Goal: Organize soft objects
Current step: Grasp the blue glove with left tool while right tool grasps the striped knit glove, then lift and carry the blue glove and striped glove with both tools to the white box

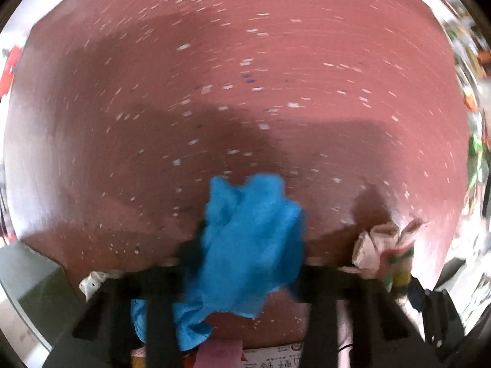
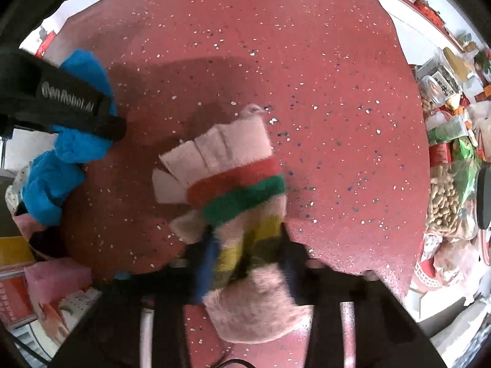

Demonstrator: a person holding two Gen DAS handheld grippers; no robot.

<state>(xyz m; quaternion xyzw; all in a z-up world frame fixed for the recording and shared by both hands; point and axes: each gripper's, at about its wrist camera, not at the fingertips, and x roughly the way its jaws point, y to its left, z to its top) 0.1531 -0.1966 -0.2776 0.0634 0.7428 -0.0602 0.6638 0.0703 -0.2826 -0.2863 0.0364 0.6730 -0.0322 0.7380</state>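
Note:
My left gripper (image 1: 245, 245) is shut on a bright blue fluffy cloth (image 1: 245, 251) and holds it above the red speckled table (image 1: 245, 76); the view is blurred by motion. The same blue cloth (image 2: 76, 144) and left gripper (image 2: 118, 128) show at the left of the right wrist view. My right gripper (image 2: 245, 245) is shut on a beige fluffy scarf with red, green and yellow stripes (image 2: 236, 190), held over the table (image 2: 307, 61). That scarf (image 1: 386, 251) shows at the lower right of the left wrist view.
A pink soft item (image 2: 58, 276) lies at the table's lower left edge. Bags of peanuts (image 2: 445, 202) and packaged snacks (image 2: 442, 86) crowd the right side beyond the table. A grey box (image 1: 33, 279) sits at the lower left.

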